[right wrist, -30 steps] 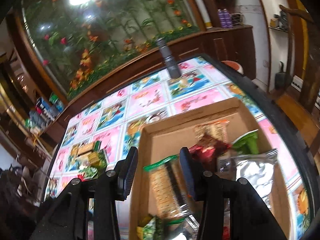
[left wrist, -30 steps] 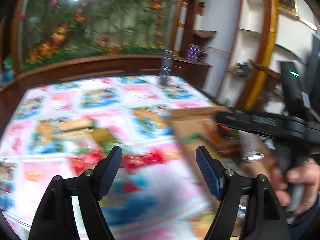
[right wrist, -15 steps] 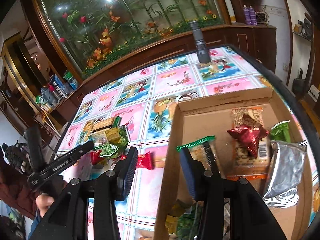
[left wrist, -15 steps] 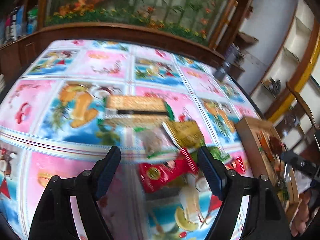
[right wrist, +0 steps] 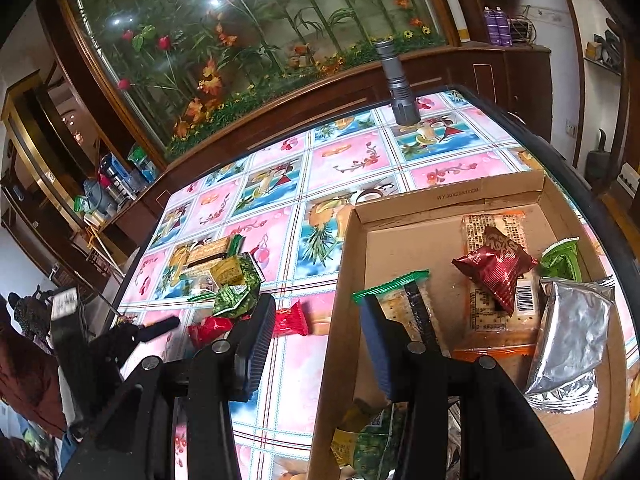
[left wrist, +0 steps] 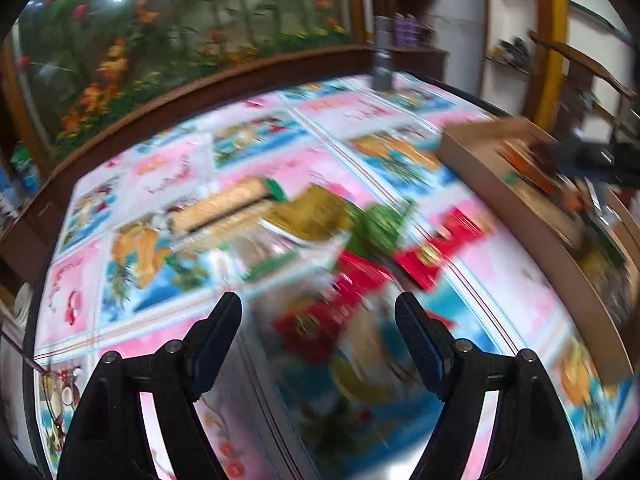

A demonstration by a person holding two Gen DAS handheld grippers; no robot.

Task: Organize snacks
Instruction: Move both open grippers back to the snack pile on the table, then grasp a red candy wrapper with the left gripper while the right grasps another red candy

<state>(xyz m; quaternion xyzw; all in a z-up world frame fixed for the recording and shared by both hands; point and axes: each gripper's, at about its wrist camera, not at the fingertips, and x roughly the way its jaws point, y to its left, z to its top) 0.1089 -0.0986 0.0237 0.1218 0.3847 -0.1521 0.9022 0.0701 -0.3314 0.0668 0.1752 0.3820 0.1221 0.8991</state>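
My left gripper (left wrist: 318,324) is open and empty, hovering above loose snacks on the table: red packets (left wrist: 352,296), a green packet (left wrist: 380,224), a yellow packet (left wrist: 312,212) and a cracker pack (left wrist: 224,208); the view is blurred. My right gripper (right wrist: 316,332) is open and empty over the left wall of the cardboard box (right wrist: 340,280). The box holds a cracker pack (right wrist: 412,304), a dark red bag (right wrist: 496,268), a silver bag (right wrist: 568,336) and green packets (right wrist: 560,260). The loose snack pile (right wrist: 232,276) and the left gripper (right wrist: 156,328) show at the left in the right wrist view.
A grey flashlight (right wrist: 398,84) stands at the table's far edge. The box (left wrist: 520,200) sits at the table's right. A wooden ledge with a planted glass wall (right wrist: 260,40) runs behind the table. Shelves stand at the right.
My left gripper has swung right and closer over the red packets, with the box back in its view. My right gripper has drawn back slightly over the box's left wall, still open.
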